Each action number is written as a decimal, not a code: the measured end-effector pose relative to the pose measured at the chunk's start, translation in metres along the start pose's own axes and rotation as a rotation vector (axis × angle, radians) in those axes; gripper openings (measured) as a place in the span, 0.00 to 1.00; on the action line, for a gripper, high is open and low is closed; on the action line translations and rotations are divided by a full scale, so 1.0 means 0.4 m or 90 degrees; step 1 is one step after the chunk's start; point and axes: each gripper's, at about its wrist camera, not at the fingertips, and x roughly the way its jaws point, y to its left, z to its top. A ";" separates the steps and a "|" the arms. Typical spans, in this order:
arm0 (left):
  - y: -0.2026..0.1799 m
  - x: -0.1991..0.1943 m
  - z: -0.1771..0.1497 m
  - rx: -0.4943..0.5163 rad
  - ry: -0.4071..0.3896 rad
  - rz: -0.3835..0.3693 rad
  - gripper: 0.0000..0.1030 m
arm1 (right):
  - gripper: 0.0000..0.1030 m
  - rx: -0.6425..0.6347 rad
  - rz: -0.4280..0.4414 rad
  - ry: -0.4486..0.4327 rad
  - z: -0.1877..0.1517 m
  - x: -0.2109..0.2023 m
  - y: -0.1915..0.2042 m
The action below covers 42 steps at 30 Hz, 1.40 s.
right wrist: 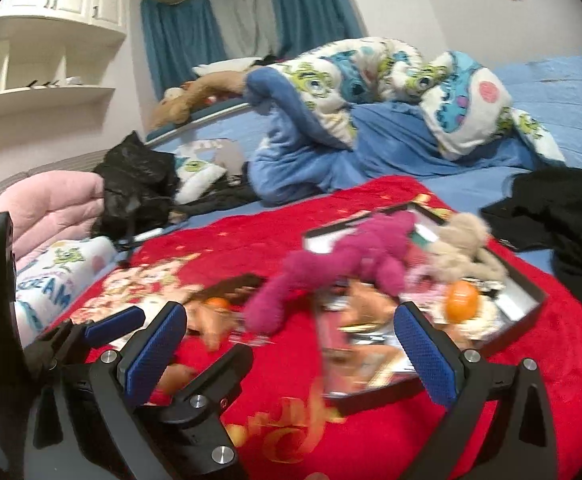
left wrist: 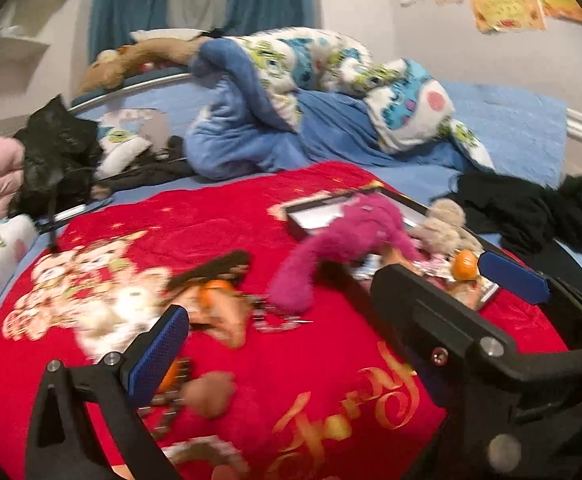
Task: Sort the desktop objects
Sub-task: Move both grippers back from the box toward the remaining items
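One red blanket (right wrist: 371, 208) covers the near bed, bearing one dark tray (right wrist: 527, 300) at 2 o'clock. One magenta plush toy (right wrist: 355, 264) drapes over the tray's left rim; one beige plush toy (right wrist: 463, 248) lies in the tray at its far side. Two orange balls are counted: one (right wrist: 461, 302) in the tray, one (right wrist: 217, 304) on the blanket at 10 o'clock. Remaining small items are blurred. Black clothing (right wrist: 563, 212) lies at 3 o'clock. The right gripper (right wrist: 291, 356) stands wide open, empty, above the blanket. The left gripper (left wrist: 331, 308) is likewise wide open, holding nothing.
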 end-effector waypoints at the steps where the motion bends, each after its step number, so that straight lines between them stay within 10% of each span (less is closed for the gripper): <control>1: 0.030 -0.016 -0.001 -0.008 -0.001 0.009 1.00 | 1.00 -0.001 0.016 0.000 0.003 0.005 0.031; 17: 0.391 -0.170 -0.125 -0.091 0.043 0.098 1.00 | 1.00 -0.038 0.134 0.087 -0.061 0.093 0.283; 42: 0.335 -0.046 -0.247 -0.006 0.242 0.105 1.00 | 0.90 -0.069 0.081 0.327 -0.194 0.179 0.216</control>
